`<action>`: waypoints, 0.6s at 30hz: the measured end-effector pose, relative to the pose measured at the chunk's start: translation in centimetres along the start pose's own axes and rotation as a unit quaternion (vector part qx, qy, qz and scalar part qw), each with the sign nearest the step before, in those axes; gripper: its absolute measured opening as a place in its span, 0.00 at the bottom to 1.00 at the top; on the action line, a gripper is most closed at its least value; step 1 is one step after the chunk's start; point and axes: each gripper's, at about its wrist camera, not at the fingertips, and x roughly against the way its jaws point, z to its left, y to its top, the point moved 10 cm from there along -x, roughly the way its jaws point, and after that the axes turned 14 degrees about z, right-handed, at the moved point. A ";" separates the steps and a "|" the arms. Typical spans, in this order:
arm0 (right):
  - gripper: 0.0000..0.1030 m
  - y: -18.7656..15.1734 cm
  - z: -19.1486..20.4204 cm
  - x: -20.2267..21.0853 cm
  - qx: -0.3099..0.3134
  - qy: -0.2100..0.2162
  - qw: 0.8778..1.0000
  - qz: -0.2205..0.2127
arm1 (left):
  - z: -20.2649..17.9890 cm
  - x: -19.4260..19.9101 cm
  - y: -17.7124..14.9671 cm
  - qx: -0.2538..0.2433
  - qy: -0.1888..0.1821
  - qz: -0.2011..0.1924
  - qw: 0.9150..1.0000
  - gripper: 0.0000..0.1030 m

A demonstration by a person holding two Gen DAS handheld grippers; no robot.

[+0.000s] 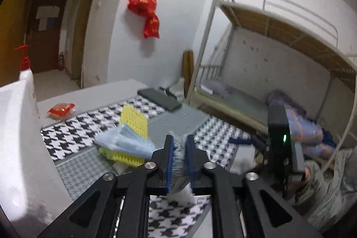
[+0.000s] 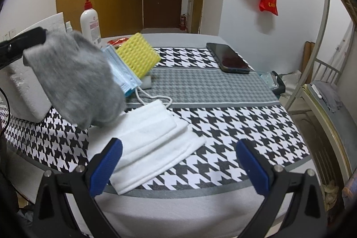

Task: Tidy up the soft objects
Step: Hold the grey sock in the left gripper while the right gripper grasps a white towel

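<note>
We see a houndstooth cloth (image 2: 234, 126) covering the table, a folded white towel (image 2: 154, 148) lying at its six o'clock edge. At nine o'clock the left gripper (image 1: 178, 142) lifts a grey sock (image 2: 75, 79), its fingers narrowly parted with the fabric between them. The right gripper (image 2: 178, 162) hovers with fingers wide apart, empty. At eleven o'clock, a yellow sponge (image 2: 138, 55) leans on a blue face mask (image 2: 122, 75).
</note>
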 end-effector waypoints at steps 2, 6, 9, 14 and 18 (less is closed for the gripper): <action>1.00 0.1 -0.1 0.2 0.000 -0.001 1.000 -0.003 | 0.4 -1.4 -0.9 -0.002 0.011 0.024 1.000 0.59; 1.00 -0.2 -0.6 0.6 -0.005 0.000 1.000 -0.008 | 0.8 -2.8 -1.8 0.010 0.022 0.049 0.999 0.73; 1.00 -0.9 -1.4 0.8 -0.013 -0.003 1.000 -0.007 | -0.2 -4.0 -2.7 0.005 0.018 0.076 0.997 0.76; 1.00 -1.7 -3.0 1.5 -0.036 -0.002 0.999 -0.013 | -2.9 -6.5 -4.0 -0.043 0.008 0.116 0.992 0.76; 1.00 -2.1 -3.3 2.0 -0.036 -0.003 0.999 -0.016 | -3.1 -8.5 -4.9 -0.057 0.028 0.146 0.987 0.74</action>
